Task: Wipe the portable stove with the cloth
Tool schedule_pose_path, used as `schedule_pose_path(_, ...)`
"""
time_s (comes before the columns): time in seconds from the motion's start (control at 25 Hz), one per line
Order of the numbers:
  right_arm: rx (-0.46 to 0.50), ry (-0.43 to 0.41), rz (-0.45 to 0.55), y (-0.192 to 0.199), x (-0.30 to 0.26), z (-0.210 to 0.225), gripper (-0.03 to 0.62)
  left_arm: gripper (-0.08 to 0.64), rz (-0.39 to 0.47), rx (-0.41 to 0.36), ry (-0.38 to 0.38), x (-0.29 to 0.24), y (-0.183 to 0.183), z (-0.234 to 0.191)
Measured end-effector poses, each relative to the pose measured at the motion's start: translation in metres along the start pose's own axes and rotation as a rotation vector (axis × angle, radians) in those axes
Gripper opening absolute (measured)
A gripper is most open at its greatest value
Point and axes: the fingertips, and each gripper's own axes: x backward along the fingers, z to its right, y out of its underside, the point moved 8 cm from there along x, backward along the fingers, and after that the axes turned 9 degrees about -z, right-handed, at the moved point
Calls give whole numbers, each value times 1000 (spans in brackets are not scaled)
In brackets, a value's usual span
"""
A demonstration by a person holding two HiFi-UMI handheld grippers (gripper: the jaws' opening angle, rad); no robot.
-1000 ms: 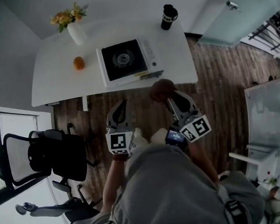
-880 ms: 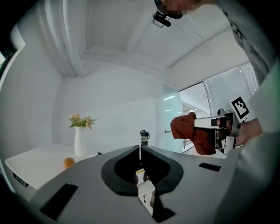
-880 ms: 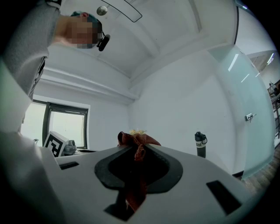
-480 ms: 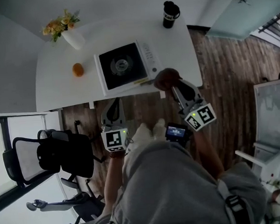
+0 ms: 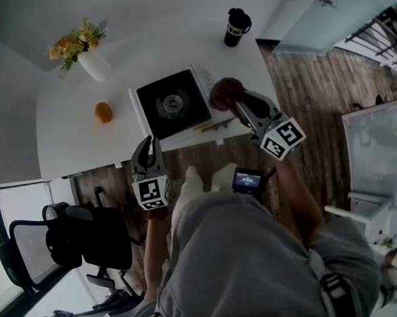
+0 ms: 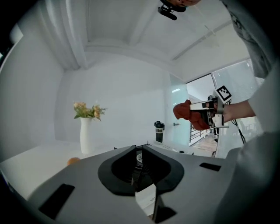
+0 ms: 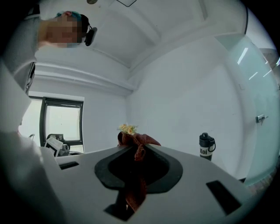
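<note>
White desk (image 5: pixel 69 146): vase of flowers (image 5: pixel 94 64) at far-left corner; orange fruit (image 5: pixel 103 112) nearer the front, left side; black bottle (image 5: pixel 237 27) at far-right corner. Black office chair (image 5: pixel 79 241) off near-left edge.

The right gripper (image 5: pixel 236 107) holds the reddish cloth (image 5: pixel 223 93) at the right edge of the portable stove (image 5: pixel 173 107). The left gripper (image 5: pixel 148 146) hovers by the near edge of the white table (image 5: pixel 72 139).

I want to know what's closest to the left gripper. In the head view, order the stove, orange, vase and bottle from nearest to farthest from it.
1. Stove, just ahead of the left gripper.
2. Orange, on the table left of the stove.
3. Vase, far left corner.
4. Bottle, far right edge.
</note>
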Motion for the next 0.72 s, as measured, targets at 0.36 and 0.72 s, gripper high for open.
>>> schedule_pose_path(0.36, 59, 113, -87, -38, -64, 38, 68, 99, -76, -14, 114, -38, 13, -15)
schedule_pose_path(0.72, 5, 115, -300, -3, -144, 93, 69, 133, -125, -53, 145, -66, 24, -18)
